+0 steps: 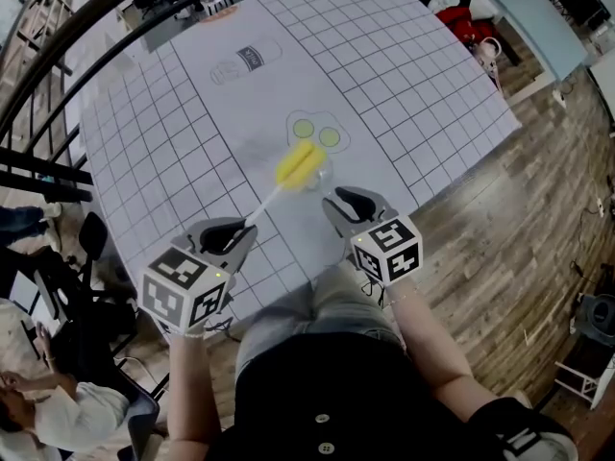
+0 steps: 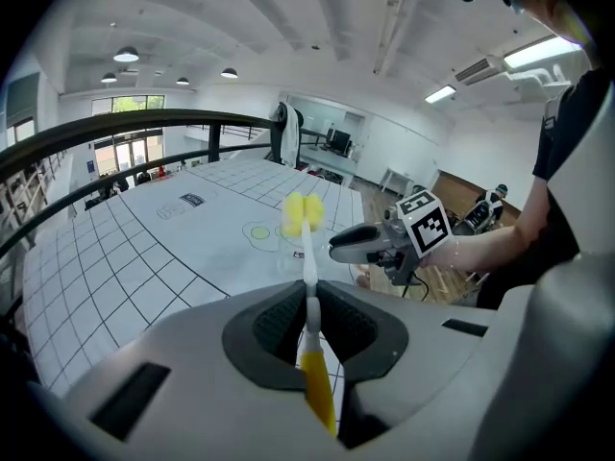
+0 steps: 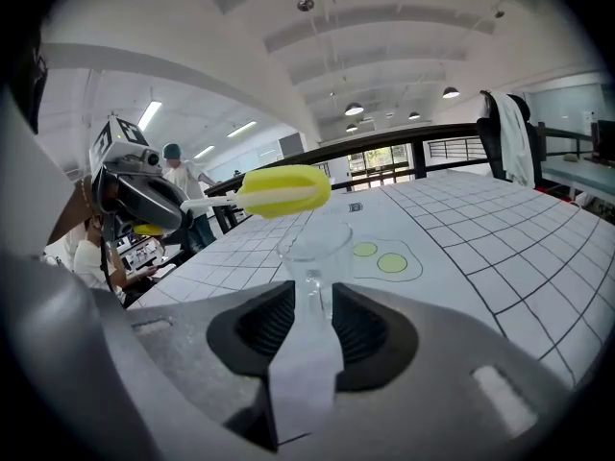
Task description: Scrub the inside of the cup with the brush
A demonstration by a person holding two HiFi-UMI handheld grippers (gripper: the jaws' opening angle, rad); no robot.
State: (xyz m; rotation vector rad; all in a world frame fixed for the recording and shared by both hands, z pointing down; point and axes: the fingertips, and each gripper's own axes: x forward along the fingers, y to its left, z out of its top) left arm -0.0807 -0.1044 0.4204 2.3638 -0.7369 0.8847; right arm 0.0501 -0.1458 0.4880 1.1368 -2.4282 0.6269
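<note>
Half hiding clear plastic cup [image 1: 322, 174] behind yellow sponge brush [image 1: 298, 164]; clamping its handle in left gripper [image 1: 248, 230] jaws, holding right gripper [image 1: 338, 200] jaws wide, empty.

On the table [image 1: 404, 65], the cup [image 3: 315, 253] stands before the right gripper [image 1: 338, 200], the brush [image 3: 283, 190] head over its mouth.

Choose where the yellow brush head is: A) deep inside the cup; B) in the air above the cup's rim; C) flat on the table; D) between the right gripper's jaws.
B: the right gripper view shows the brush head above the cup, not down inside it.
</note>
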